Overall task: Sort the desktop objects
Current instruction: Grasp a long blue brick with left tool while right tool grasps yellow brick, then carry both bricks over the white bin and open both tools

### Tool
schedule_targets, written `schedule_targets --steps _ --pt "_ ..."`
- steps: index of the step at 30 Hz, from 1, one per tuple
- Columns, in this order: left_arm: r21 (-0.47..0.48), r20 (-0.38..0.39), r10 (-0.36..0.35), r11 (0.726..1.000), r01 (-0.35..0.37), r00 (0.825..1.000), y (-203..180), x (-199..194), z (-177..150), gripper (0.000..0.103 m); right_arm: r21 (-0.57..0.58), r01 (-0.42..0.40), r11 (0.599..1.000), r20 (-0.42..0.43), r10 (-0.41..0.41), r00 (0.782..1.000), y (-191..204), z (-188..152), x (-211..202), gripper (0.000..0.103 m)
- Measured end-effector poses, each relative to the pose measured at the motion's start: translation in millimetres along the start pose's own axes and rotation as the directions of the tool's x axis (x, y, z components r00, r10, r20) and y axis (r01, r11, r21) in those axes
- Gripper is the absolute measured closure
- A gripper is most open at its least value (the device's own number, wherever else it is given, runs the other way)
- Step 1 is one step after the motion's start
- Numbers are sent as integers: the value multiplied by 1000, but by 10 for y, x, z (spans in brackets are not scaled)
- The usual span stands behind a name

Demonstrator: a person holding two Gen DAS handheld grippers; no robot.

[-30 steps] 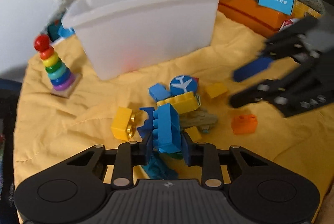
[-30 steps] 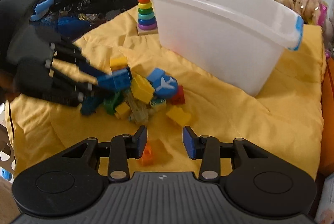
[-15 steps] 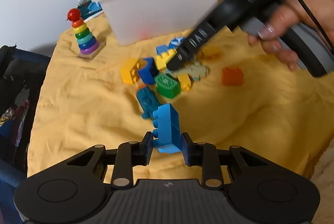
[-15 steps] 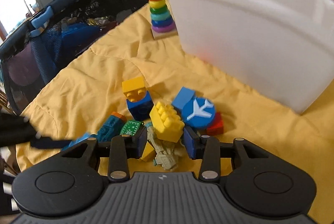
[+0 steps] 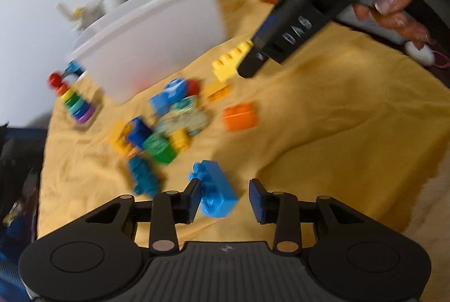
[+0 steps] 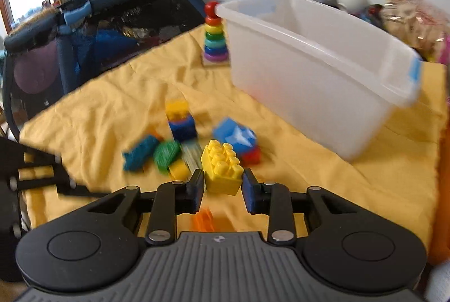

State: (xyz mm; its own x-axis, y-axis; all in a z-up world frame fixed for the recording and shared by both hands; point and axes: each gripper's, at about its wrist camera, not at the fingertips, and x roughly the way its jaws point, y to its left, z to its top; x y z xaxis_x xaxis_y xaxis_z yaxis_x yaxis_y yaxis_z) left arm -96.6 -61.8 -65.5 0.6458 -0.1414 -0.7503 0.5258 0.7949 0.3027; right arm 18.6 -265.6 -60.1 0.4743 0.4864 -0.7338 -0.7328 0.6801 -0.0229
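My left gripper (image 5: 225, 199) is open; a light blue brick (image 5: 215, 193) lies tilted on the yellow cloth between its fingers, against the left one. My right gripper (image 6: 223, 188) is shut on a yellow studded brick (image 6: 222, 169) and holds it above the cloth; it also shows in the left wrist view (image 5: 232, 64). A pile of loose bricks (image 6: 180, 144) lies on the cloth beyond it. The white plastic bin (image 6: 317, 71) stands behind the pile.
A rainbow ring stacker (image 6: 215, 37) stands left of the bin. An orange brick (image 5: 240, 116) lies apart from the pile. A dark blue playpen (image 6: 84, 29) borders the cloth on the left. Boxes and bags are stacked behind the bin.
My left gripper has opened and let go of the light blue brick, which now lies on the cloth. My right gripper has closed on the yellow brick and lifted it from the pile.
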Motion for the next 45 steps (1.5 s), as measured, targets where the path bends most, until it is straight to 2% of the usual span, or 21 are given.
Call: schedule_targets --steps 3,8,9,11,14,16,18,19,20,23,24,26,30,34,38,45 --pt "-24 18 -63 998 64 998 -93 -22 38 61 21 25 999 -28 -24 999 -69 -238 -102 71" --pt "-176 74 -9 984 22 997 17 -141 70 60 62 8 998 -73 -3 997 -97 -553 -132 71" --pt "-213 71 2 977 13 997 64 -136 72 55 68 -5 998 -70 10 997 -84 -579 -136 71" --pt "-272 28 2 962 6 1000 137 -52 65 54 65 -23 998 -57 27 998 -40 -612 -136 71" --pt "-309 -28 6 951 -14 1000 175 84 12 54 63 -25 998 -111 32 993 6 -645 -58 68" --pt "-326 -52 -4 945 -13 999 217 159 -20 54 82 -59 995 -125 69 990 4 -660 -56 62" --pt "-356 -67 -21 934 -4 998 255 200 -41 54 75 -58 995 -105 66 992 -2 -669 -96 57" --pt "-380 -66 -36 925 9 997 280 217 -53 56 62 -43 997 -99 49 994 3 -656 -95 57" --pt "-401 -67 -50 916 19 997 310 239 -60 64 50 -31 998 -93 36 995 7 -642 -85 57" --pt "-419 -65 -70 907 37 995 345 260 -67 73 26 -32 999 -94 35 995 8 -613 -1 59" --pt "-412 -63 -77 910 44 995 348 254 -62 73 21 -29 999 -109 31 994 15 -612 43 68" --pt "-401 -57 -95 914 64 994 376 247 -59 74 18 -25 1000 -124 27 992 31 -616 76 75" --pt "-390 9 -85 917 82 996 536 114 68 76 28 -31 999 -123 34 992 15 -565 41 76" --pt "-376 124 -46 922 90 991 816 -125 390 76 42 -5 999 -59 8 998 -62 -337 -100 76" --pt "-350 235 11 934 74 972 1134 -297 798 76 27 38 999 46 -39 998 -145 13 -293 76" --pt "-292 358 86 956 24 930 1617 -230 1513 76 57 134 989 187 -142 972 -491 770 -441 76"
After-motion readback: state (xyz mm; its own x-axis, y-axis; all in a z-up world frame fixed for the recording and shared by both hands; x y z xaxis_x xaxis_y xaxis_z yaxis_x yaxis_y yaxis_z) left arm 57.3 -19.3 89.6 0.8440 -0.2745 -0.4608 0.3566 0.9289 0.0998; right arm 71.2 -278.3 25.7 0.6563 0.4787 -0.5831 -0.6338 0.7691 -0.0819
